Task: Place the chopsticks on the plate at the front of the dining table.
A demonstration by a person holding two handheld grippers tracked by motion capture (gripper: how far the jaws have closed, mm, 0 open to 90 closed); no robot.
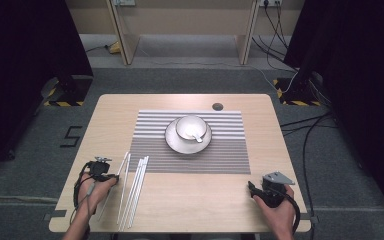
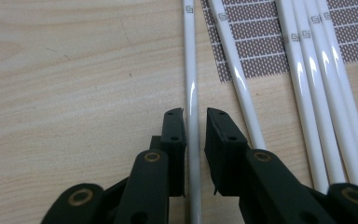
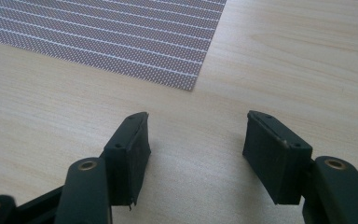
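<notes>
The leftmost white stick (image 2: pixel 192 88) lay flat on the desk (image 2: pixel 74 70), its long axis running straight away from the left gripper (image 2: pixel 195 114) and in line with it, so the jaws straddled it across its width rather than along it. In the left gripper view the jaws stood narrow, one on each side of the stick; the left one sat against it or very nearly, while a thin slit of desk showed between the stick and the right one, so the pads were not pressing and the stick rested on the wood. A second stick (image 2: pixel 235 70) angled off just to the right, its far end over the corner of the striped placemat (image 2: pixel 256 56), and the other sticks (image 2: pixel 317 93) lay in a close bundle beyond it, apart from the jaws. From the high view the left gripper (image 1: pixel 100 169) sat at the near left of the desk beside these sticks, clearly the nearer hand to them, with the plate (image 1: pixel 172 142) and bowl (image 1: pixel 190 126) well ahead on the placemat. The right gripper (image 3: pixel 196 140) hovered over bare desk near the placemat's corner, jaws wide and holding nothing, well apart from the sticks.
</notes>
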